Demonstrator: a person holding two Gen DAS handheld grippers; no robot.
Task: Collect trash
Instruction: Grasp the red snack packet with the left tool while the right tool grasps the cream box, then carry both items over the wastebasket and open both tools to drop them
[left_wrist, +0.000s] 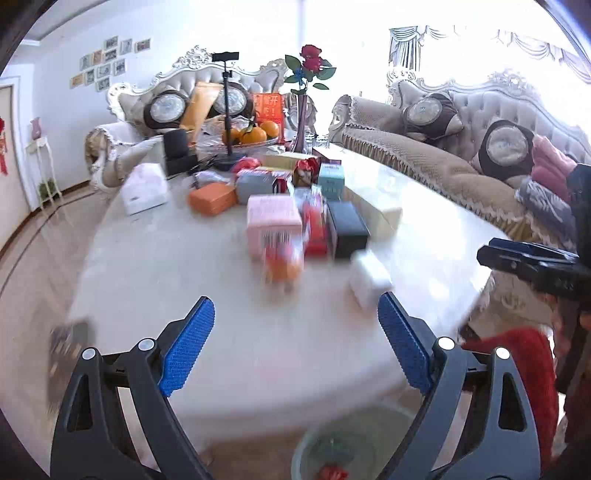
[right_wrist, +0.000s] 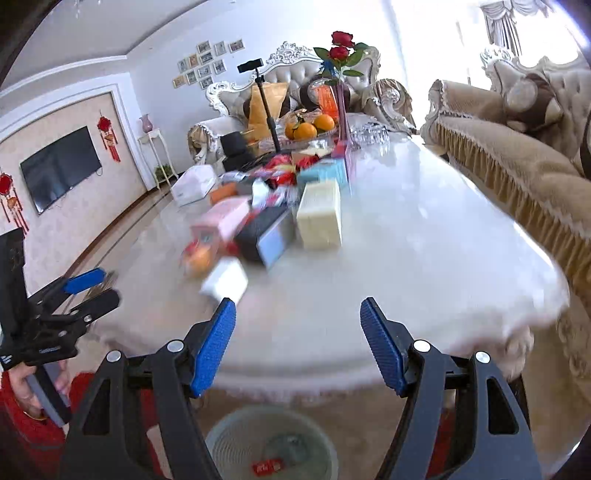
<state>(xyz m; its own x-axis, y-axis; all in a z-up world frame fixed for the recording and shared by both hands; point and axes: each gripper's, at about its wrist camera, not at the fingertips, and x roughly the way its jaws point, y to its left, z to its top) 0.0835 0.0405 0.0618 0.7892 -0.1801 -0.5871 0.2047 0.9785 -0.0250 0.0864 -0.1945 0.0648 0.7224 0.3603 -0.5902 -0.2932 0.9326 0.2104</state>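
Both grippers hover open over the near edge of a white marble table (left_wrist: 229, 354), with nothing between their blue pads. My left gripper (left_wrist: 297, 343) also shows in the right wrist view as the left gripper (right_wrist: 99, 290), held by a hand in a red sleeve. My right gripper (right_wrist: 297, 343) appears as the right gripper (left_wrist: 487, 254) at the right edge. Ahead lie blurred boxes and wrappers: a white box (left_wrist: 369, 280), an orange-red packet (left_wrist: 282, 264), a pink box (left_wrist: 273, 221), a black box (left_wrist: 347, 229), a cream box (right_wrist: 319, 214). A pale bin (right_wrist: 229, 435) below holds a red wrapper (right_wrist: 267, 467).
A fruit bowl with oranges (left_wrist: 255, 134), a phone stand (left_wrist: 229, 110), a vase of roses (left_wrist: 304, 110) and glasses fill the table's far end. A white tissue box (left_wrist: 146, 188) sits at the left. Sofas (left_wrist: 443, 166) line the right side and back. A TV (right_wrist: 61, 166) hangs on the left wall.
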